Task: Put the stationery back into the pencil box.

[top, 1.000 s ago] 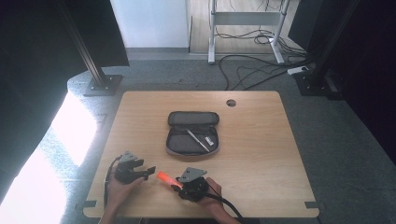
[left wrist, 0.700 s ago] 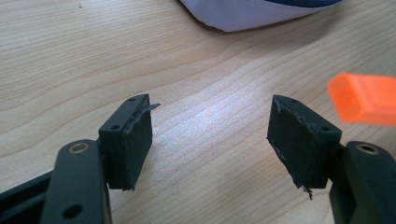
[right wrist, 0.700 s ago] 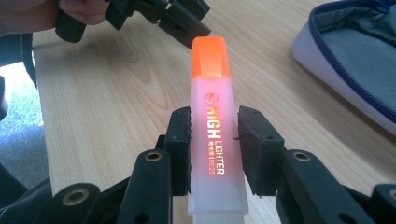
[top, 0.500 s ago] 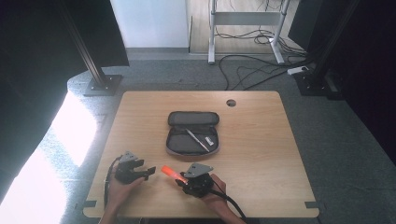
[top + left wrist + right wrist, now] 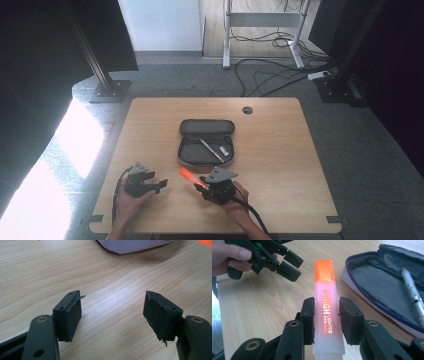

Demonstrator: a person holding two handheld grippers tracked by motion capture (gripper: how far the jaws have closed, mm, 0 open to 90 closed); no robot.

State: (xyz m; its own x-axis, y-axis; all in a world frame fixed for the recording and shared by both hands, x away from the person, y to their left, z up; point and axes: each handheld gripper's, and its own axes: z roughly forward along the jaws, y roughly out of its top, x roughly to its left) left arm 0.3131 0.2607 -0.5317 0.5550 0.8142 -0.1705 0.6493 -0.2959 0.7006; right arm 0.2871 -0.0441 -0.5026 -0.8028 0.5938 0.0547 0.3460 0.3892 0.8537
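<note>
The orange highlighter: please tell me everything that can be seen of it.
The highlighter has an orange cap and a pale, translucent plastic-looking body printed "HIGH LIGHTER" in orange letters. The right tool holds it by the body, one black pad on each side, with the cap pointing away from the hand. In the high view it is lifted just above the wooden table, in front of the open pencil case, its cap end toward the left tool, which stands open and does not touch it.
</note>
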